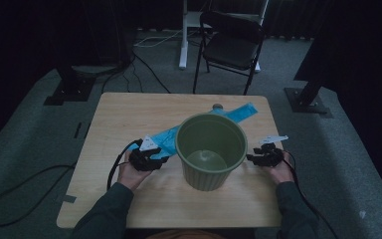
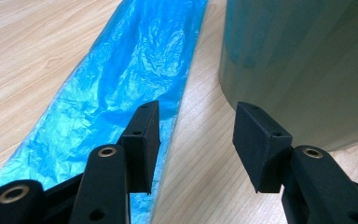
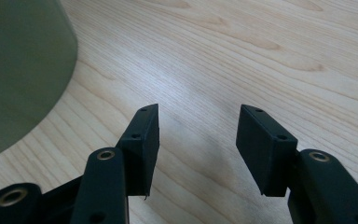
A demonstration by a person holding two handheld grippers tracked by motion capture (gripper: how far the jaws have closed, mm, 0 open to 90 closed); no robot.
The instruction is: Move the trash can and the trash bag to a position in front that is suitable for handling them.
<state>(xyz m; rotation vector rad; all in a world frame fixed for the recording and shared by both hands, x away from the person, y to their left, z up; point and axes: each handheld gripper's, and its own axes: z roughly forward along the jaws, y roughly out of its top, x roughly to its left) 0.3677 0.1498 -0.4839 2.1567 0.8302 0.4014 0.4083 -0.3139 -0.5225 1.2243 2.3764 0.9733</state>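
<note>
A green ribbed bin (image 1: 210,149) stands upright and empty in the middle of the wooden table (image 1: 119,114). A flattened blue plastic bag (image 1: 238,112) lies behind it, running from the far right to the near left. My left gripper (image 1: 160,160) rests open at the bin's left, over the bag's near end; in the left gripper view the bag (image 2: 121,88) lies under its left jaw and the bin wall (image 2: 303,65) rises at the right. My right gripper (image 1: 251,158) is open at the bin's right, with bare table between its jaws and the bin (image 3: 18,70) at the left.
A small round object (image 1: 217,106) sits at the table's far edge by the bag. A black folding chair (image 1: 231,45) and a white desk leg (image 1: 183,35) stand beyond the table. Black stand bases (image 1: 69,89) flank it, and cables trail on the carpet.
</note>
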